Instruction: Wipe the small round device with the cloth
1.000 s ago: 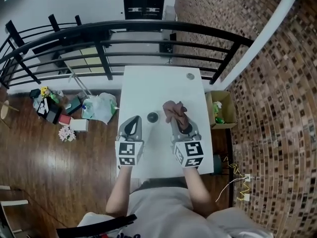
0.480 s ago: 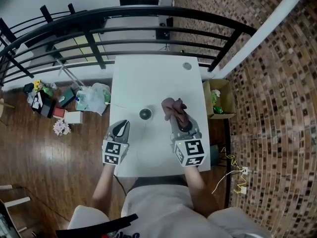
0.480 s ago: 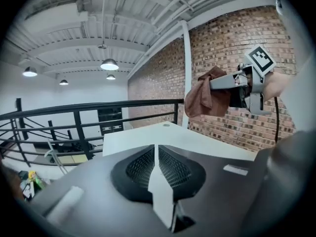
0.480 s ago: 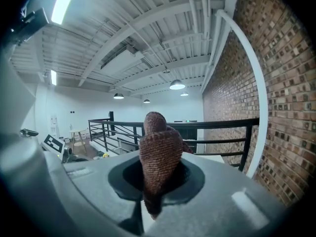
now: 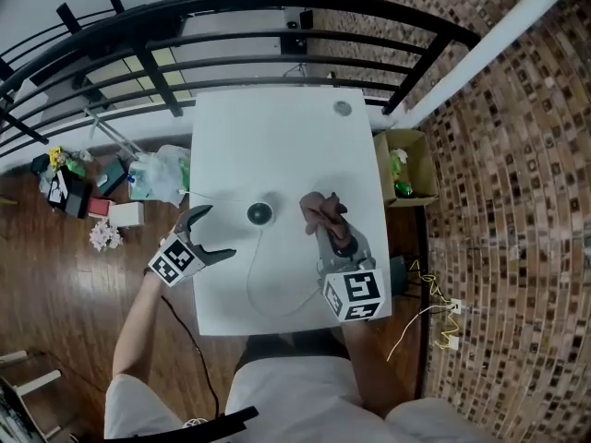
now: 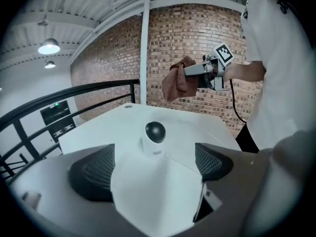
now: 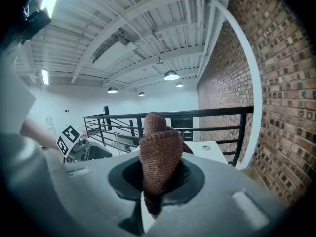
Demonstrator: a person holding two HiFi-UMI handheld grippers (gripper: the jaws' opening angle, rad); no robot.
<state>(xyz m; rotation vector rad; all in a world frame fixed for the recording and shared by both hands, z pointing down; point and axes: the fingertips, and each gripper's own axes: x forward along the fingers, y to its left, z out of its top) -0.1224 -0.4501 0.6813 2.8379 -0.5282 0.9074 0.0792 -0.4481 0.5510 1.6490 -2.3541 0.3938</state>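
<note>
Small round white device with dark glossy dome (image 5: 259, 214): upright on white rectangular table (image 5: 277, 127), about mid-table, between the two grippers, touching neither.

Handling (judgement): probably light, rigid plastic shell, smooth all over. Likely to skid or tip on the slick tabletop under wiping pressure. Tethered by thin white cable (image 5: 251, 284) looping toward near edge, so best not dragged. Dome (image 6: 155, 131) probably scratch-prone; go gentle.

Where to grip: white base (image 6: 151, 147), opposite sides, below the dome. Leaves top free for wiping.

Orientation: dome up, short axis vertical, squat body (no real long axis, near-round from above). Side with small grey marking facing left gripper (image 6: 153, 168).

Left gripper (image 5: 219, 233): at left table edge, jaws opening, spread wide, nothing between pads (image 6: 92, 171). Device straight ahead on centreline, still apart from them.

Right gripper (image 5: 336, 238): clenched on brown knitted cloth (image 5: 323, 209), held in the air to the right of device. Cloth (image 7: 159, 154) soft, limp, bunched, sticking out past the jaws. Enough free fabric to rub with (should conform to dome well).
</note>
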